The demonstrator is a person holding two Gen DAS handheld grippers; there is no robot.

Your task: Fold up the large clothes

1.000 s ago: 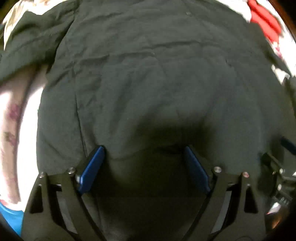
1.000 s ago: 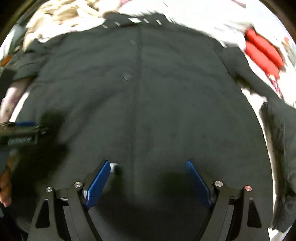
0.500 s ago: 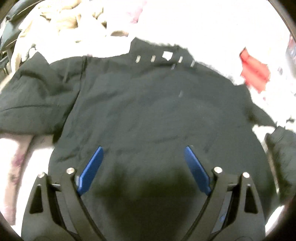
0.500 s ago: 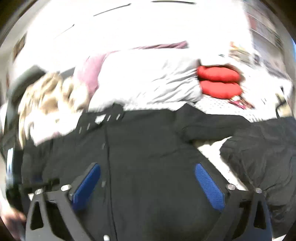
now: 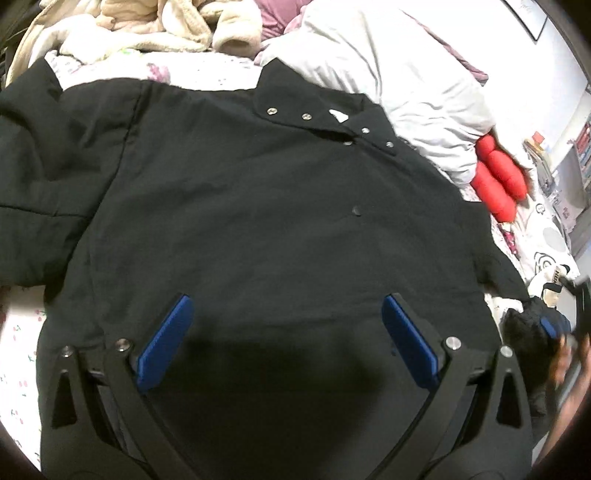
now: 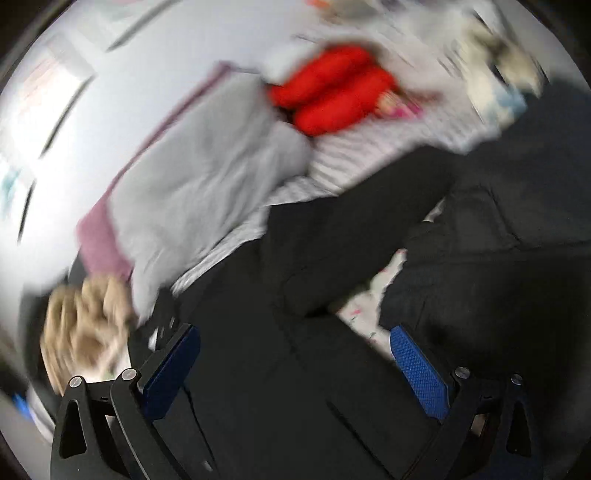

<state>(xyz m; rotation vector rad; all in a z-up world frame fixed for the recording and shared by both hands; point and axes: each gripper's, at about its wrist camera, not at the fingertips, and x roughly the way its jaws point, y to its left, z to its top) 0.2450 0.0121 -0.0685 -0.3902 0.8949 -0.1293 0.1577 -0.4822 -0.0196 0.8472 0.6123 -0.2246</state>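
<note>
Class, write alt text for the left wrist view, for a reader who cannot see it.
A black jacket lies spread flat on a patterned bed sheet, collar with metal snaps farthest from the camera. The left tool is above its lower half, blue pads wide apart, holding nothing. Beyond lie a white duvet and a red cushion.

A: Bkgd, left wrist view?
B: Bed w/ printed sheet [image 5: 22, 354] lower left, cream blanket [image 5: 155, 26] top left, white duvet [image 5: 399, 85] top right, red cushion [image 5: 498, 181] right.
A: Walls?
B: White wall [image 6: 155, 48], upper left of right view, blurred.
</note>
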